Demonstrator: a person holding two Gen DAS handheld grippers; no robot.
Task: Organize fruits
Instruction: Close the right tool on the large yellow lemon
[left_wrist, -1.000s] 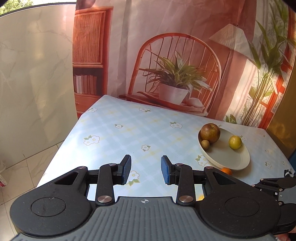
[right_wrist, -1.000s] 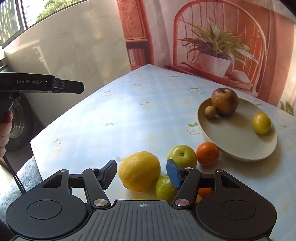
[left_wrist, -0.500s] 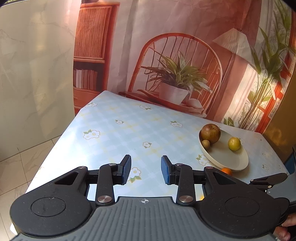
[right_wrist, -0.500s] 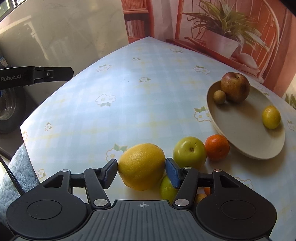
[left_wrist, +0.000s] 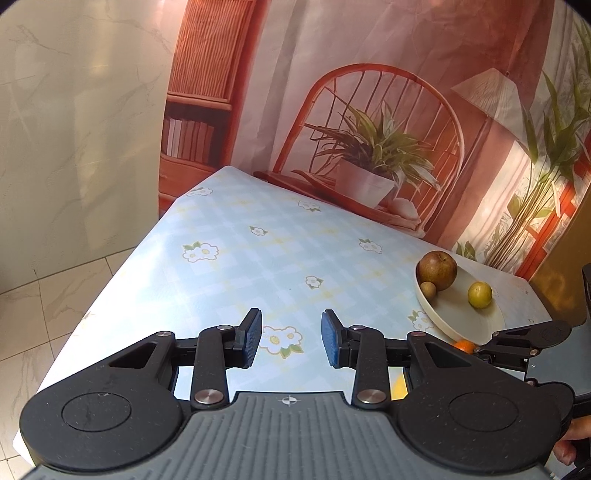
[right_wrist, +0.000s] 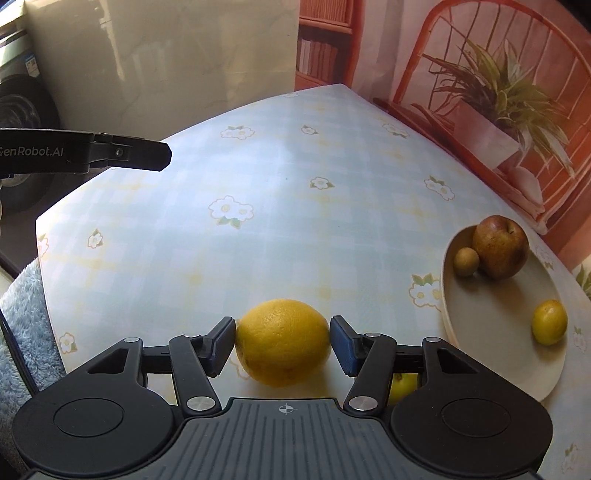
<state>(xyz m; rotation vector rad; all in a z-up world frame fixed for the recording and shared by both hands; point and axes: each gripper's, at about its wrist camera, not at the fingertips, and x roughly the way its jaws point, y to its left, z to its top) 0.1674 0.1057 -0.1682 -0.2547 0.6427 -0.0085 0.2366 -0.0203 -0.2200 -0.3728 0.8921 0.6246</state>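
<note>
In the right wrist view, my right gripper (right_wrist: 282, 341) has its pads on both sides of a large yellow lemon (right_wrist: 282, 341), which seems to rest on the table. A cream plate (right_wrist: 476, 328) at the right holds a brown apple (right_wrist: 500, 246), a small brown fruit (right_wrist: 466, 261) and a small yellow fruit (right_wrist: 549, 322). A green fruit (right_wrist: 402, 386) peeks out under the right finger. In the left wrist view, my left gripper (left_wrist: 291, 338) is open and empty above the tablecloth. The plate (left_wrist: 439, 314) and an orange (left_wrist: 463, 345) lie to its right.
The table has a light blue floral cloth (right_wrist: 295, 206). Its left edge drops to a tiled floor (left_wrist: 55, 306). A printed backdrop with a chair and plant (left_wrist: 369, 155) hangs behind the table. The left gripper's body (right_wrist: 85, 153) shows at the left of the right wrist view.
My right gripper has moved forward and closed around the lemon, which now sits between the pads. The green apple and orange have dropped out of its view. My left gripper has shifted slightly, still open.
</note>
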